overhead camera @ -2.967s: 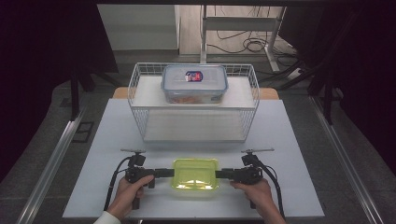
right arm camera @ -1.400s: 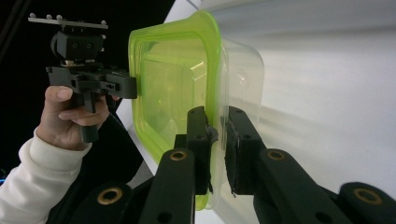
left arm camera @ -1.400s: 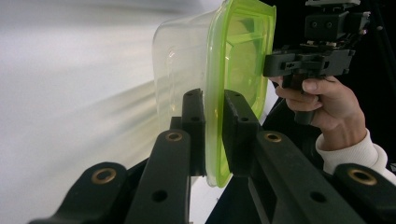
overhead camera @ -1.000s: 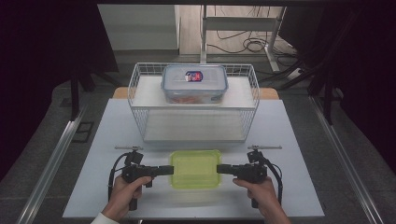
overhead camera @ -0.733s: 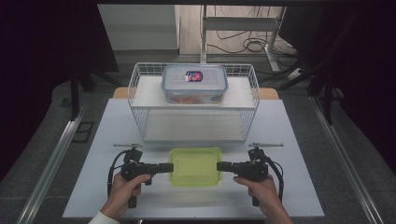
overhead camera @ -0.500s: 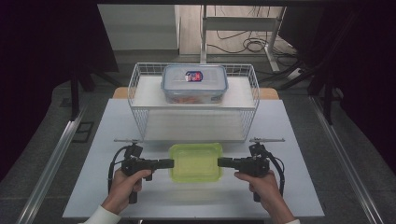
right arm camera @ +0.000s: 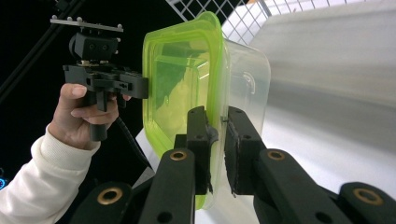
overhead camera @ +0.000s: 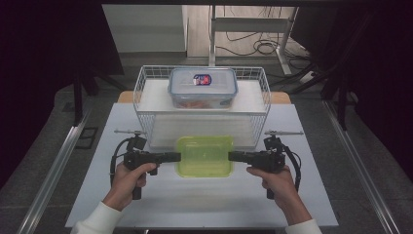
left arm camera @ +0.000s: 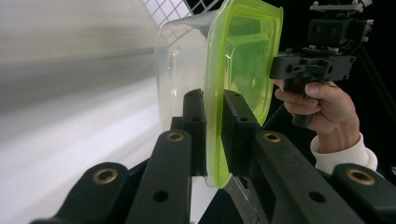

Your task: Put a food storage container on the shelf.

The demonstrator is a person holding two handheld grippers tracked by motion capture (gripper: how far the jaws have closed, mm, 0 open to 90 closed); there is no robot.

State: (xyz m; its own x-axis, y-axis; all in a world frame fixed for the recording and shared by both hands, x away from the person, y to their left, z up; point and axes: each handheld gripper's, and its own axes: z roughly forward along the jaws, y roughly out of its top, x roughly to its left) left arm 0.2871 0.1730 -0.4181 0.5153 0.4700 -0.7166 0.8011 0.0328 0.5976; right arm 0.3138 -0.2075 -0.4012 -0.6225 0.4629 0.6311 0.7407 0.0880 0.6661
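Both grippers have the green-lidded container (overhead camera: 204, 156) by its opposite short ends, held just in front of the wire basket (overhead camera: 146, 122). The left gripper (overhead camera: 176, 157) has its jaws nearly closed, pinching the lid rim; the right gripper (overhead camera: 232, 156) does the same. To lift it over the basket wall cleanly, I'd say keep both hands level and moving together, or the rim may slip out

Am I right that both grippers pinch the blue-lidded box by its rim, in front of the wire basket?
Not quite: the high view shows they pinch the green-lidded box. The blue-lidded one sits in the wire basket behind.
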